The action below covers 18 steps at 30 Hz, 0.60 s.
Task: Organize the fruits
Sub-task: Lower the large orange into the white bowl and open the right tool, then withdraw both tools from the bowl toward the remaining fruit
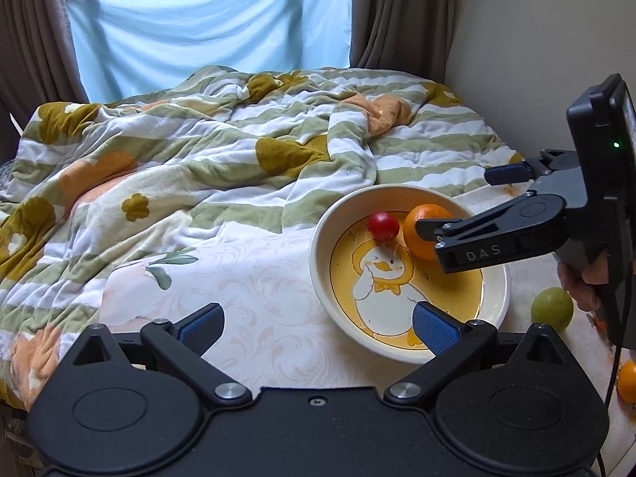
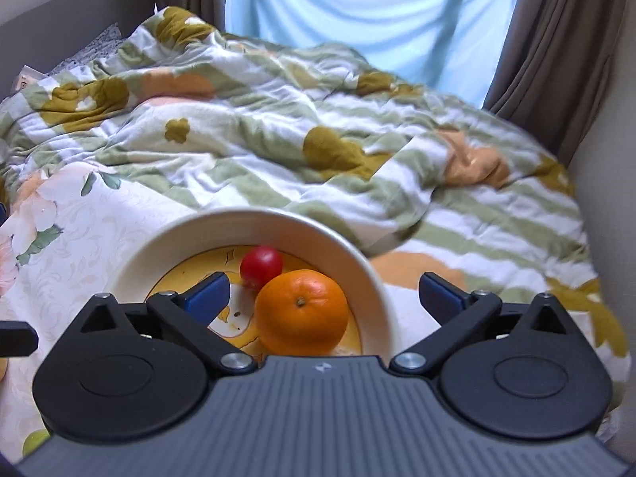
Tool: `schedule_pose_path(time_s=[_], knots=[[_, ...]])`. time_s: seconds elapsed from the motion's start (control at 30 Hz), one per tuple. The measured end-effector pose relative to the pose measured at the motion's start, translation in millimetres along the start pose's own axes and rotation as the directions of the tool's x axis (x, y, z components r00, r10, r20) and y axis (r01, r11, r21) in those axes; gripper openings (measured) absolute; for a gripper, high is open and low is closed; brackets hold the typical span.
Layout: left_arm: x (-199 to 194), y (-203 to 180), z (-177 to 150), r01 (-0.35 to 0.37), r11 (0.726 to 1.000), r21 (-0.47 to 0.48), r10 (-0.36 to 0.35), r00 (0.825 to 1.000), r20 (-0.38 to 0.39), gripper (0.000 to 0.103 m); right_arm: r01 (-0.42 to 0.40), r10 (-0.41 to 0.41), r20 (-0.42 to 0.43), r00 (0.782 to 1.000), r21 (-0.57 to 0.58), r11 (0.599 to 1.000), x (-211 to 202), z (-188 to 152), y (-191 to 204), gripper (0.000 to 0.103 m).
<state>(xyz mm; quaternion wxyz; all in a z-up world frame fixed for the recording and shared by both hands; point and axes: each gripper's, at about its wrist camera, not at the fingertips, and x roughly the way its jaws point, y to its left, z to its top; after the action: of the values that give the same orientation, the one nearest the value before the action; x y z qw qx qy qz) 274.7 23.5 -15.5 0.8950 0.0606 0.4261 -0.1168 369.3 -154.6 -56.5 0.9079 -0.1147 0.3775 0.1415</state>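
From the left wrist, we are holding our left gripper (image 1: 318,328) spread apart over the patterned white bedsheet (image 1: 258,278); our right gripper (image 1: 457,202) is reaching in from three o'clock, fingers apart, above the round cream duck-print bowl (image 1: 322,262).

From the right wrist, the round orange mandarin (image 2: 302,314) and small red tomato (image 2: 261,264) are sitting inside it, the striped green floral blanket (image 2: 278,139) rumpling at twelve o'clock.

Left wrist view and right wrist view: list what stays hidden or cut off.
- Orange: left wrist view, near side behind the right tool.
- Second orange: cut off by the lens edge.
- Green fruit: right wrist view, mostly behind the tool body.
- Plate: near rim hidden likewise.
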Motion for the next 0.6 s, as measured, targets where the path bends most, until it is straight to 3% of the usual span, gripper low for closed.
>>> schedule_pose_path(time_s=[0.6], knots=[[-87,-33,-18,-0.041,0.998,-0.051,0.047,0.992,0.121,0.103,-0.070,0.065,0.042,0.997,0.146,0.987,-115,-9,-22,0.103]])
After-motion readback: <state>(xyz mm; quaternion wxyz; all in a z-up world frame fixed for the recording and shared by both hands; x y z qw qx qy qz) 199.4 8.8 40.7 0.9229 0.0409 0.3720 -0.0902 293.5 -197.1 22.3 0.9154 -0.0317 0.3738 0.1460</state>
